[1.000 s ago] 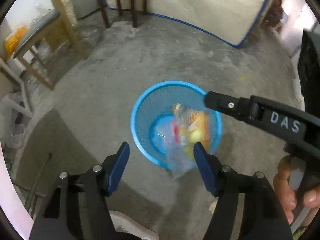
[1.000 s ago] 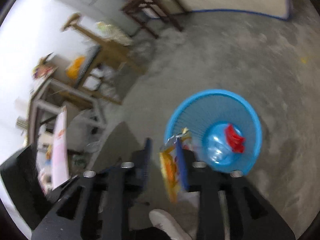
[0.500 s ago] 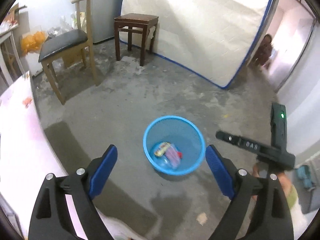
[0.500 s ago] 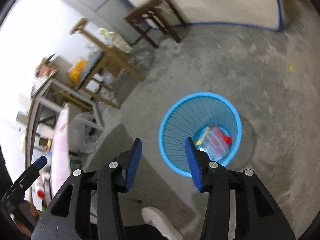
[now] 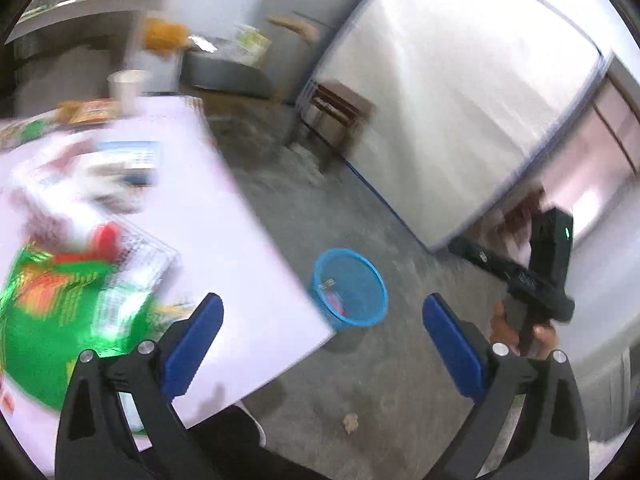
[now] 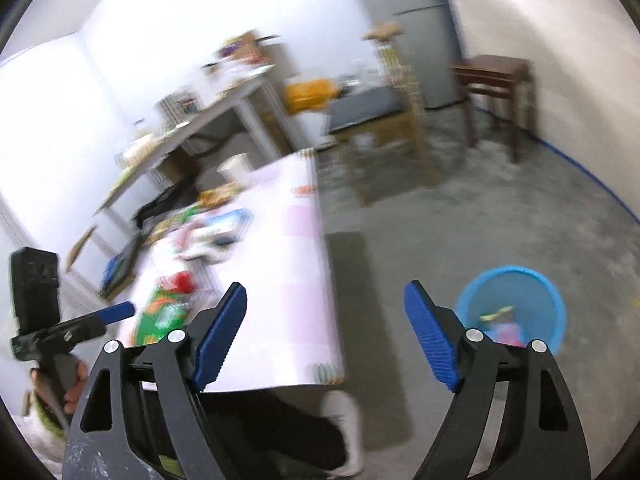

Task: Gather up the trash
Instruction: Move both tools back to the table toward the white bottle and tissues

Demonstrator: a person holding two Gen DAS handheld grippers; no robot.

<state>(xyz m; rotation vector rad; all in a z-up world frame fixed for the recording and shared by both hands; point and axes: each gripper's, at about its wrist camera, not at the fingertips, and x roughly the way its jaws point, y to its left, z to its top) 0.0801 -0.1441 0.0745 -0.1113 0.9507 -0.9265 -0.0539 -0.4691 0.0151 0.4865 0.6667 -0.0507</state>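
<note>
Bare grey concrete floor [image 6: 460,216] fills the right half of the right wrist view, bounded at upper right by a white panel with a blue lower edge [image 6: 592,176]. A dark wooden stool [image 6: 496,92] stands at upper right against that panel; a wooden chair with a dark seat [image 6: 372,120] sits at centre top, a grey refrigerator [image 6: 424,32] behind it. The surface [image 6: 296,280], covered in a pale pink cloth, runs from centre toward lower left. It carries blurred litter: a green snack bag [image 6: 160,316] at lower left, a red-capped item [image 6: 182,282] just above it, and a white paper cup [image 6: 236,166] at the far end. The blue mesh bin [image 6: 512,304] stands on the floor at lower right, apart from the surface, wrappers visible inside. The left gripper [image 5: 322,344] and the right gripper [image 6: 324,334] both show fingers spread wide with nothing between them; both have just been opening.
</note>
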